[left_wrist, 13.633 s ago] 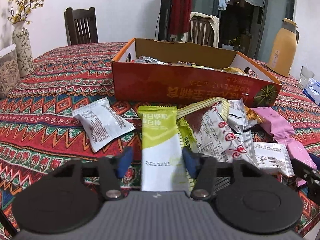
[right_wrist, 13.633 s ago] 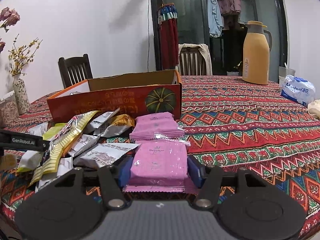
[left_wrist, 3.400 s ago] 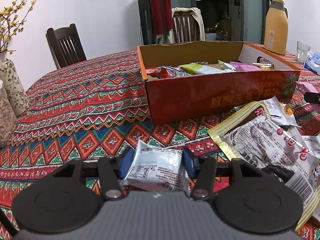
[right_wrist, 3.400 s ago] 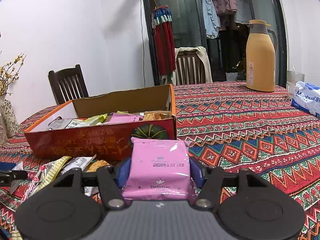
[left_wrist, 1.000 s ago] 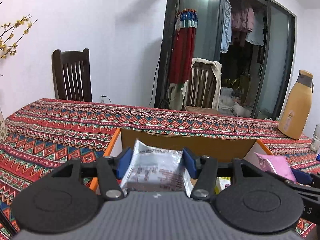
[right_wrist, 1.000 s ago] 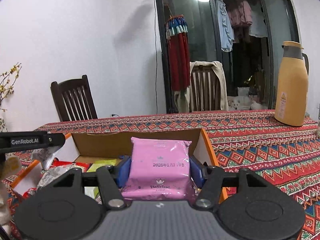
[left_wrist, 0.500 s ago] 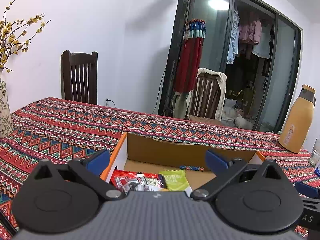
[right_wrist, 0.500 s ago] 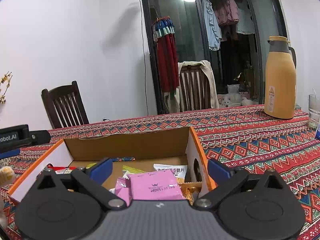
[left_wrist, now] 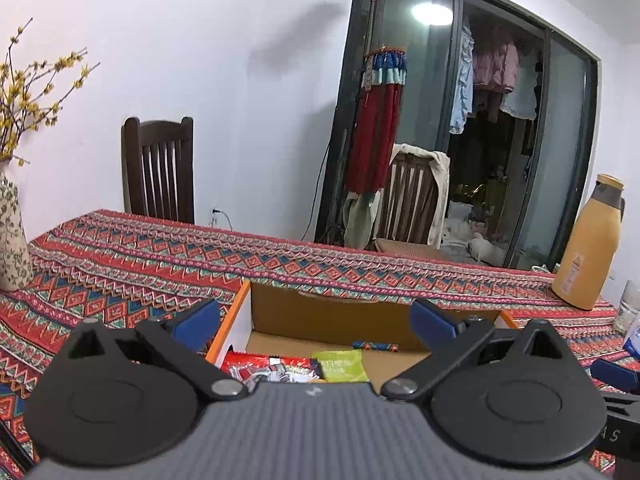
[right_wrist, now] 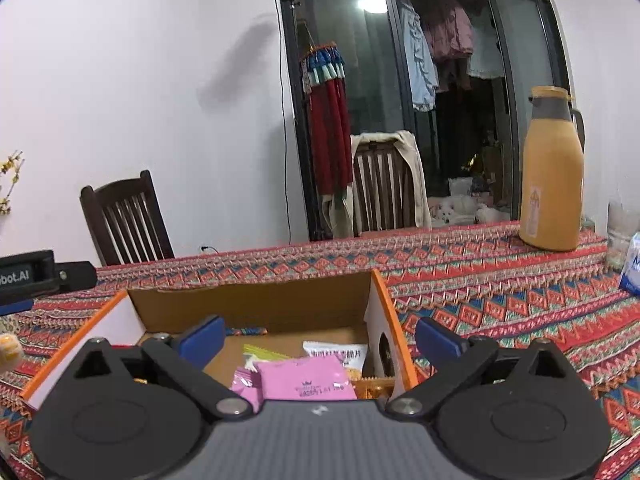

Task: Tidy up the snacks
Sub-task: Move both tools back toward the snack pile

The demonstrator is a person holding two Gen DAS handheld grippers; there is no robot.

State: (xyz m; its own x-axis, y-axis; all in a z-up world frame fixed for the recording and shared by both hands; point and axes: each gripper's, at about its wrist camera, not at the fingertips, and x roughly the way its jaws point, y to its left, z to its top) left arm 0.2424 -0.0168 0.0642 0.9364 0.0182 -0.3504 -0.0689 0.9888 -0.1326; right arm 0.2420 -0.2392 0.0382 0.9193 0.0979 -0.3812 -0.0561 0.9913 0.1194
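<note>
Room: white walls, a dark-framed glass door with clothes hanging behind it, and a round lamp on a pole beside the frame.
Worktop [left_wrist: 132, 264]: covered by a red zigzag-patterned cloth; two dark wooden chairs stand at its far side, one draped with a pale garment.
Cardboard box [right_wrist: 256, 308]: orange-rimmed, open-topped, resting on the worktop directly below and ahead of both cameras.
Box contents, left wrist view: a red packet [left_wrist: 256, 364] at the left end, and a green packet [left_wrist: 340, 365] lying just beside it.
Box contents, right wrist view: a pink packet [right_wrist: 306, 378] lies on top at the right end, with a white packet [right_wrist: 336, 352] behind it against the end wall and a yellow-green packet [right_wrist: 262, 354] to its left.
Left hand-held gripper [left_wrist: 314, 320]: jaws spread wide above the left end of the box; nothing between the blue pads.
Right hand-held gripper [right_wrist: 318, 338]: jaws spread wide above the right end of the box; it grips nothing, and the pink packet lies loose below it.
Thermos jug [right_wrist: 554, 176]: mustard-coloured with a grey collar, upright on the far right of the worktop, well apart from the box.
Vase [left_wrist: 12, 240]: patterned, holding yellow-flowered twigs, at the far left of the worktop.
Tissue pack [right_wrist: 632, 268]: white and blue, cut by the right edge of the view.
Drinking glass [right_wrist: 620, 228]: near the jug; its contents cannot be told.
</note>
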